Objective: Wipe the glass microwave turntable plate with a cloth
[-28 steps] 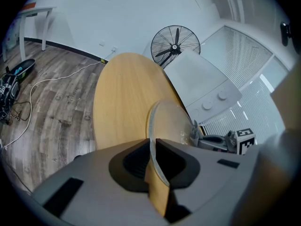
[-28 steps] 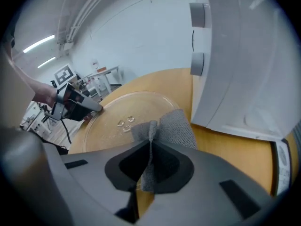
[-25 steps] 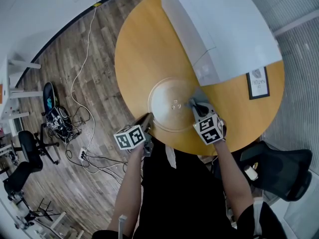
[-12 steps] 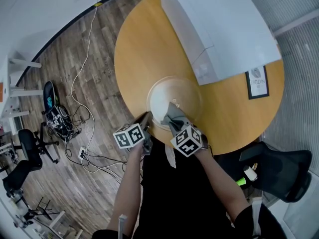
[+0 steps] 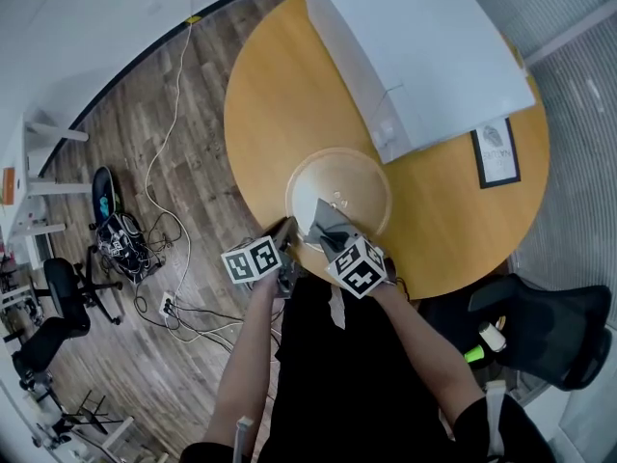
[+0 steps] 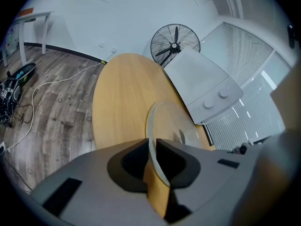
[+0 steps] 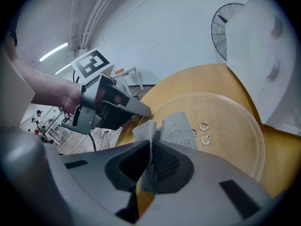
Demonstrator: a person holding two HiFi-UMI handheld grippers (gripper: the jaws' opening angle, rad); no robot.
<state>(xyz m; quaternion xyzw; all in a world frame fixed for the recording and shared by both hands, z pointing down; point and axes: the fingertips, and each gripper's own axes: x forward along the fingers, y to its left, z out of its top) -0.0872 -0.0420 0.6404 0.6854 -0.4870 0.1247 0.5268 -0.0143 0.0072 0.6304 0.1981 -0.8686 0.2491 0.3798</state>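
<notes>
The clear glass turntable plate (image 5: 352,186) lies on the round wooden table (image 5: 270,95) near its front edge. My left gripper (image 5: 287,230) is shut on the plate's near-left rim (image 6: 155,126); its jaws have just been opening slightly, with the rim still between the pads. My right gripper (image 5: 328,230) is shut on a grey cloth (image 5: 326,215). The cloth (image 7: 176,128) rests on the plate's (image 7: 225,126) near-left part, close to the left gripper's fingertips (image 7: 143,111). Small raised bumps sit at the plate's centre.
A white microwave (image 5: 415,46) stands on the table behind the plate. A framed sign (image 5: 495,152) lies on the table at the right. A fan (image 6: 175,41) stands beyond the table. Cables (image 5: 125,239) lie on the floor at left, an office chair (image 5: 549,326) at right.
My right gripper carried the cloth across the plate from its right side to its near-left part, ending beside the left gripper. The left gripper kept its place on the rim.
</notes>
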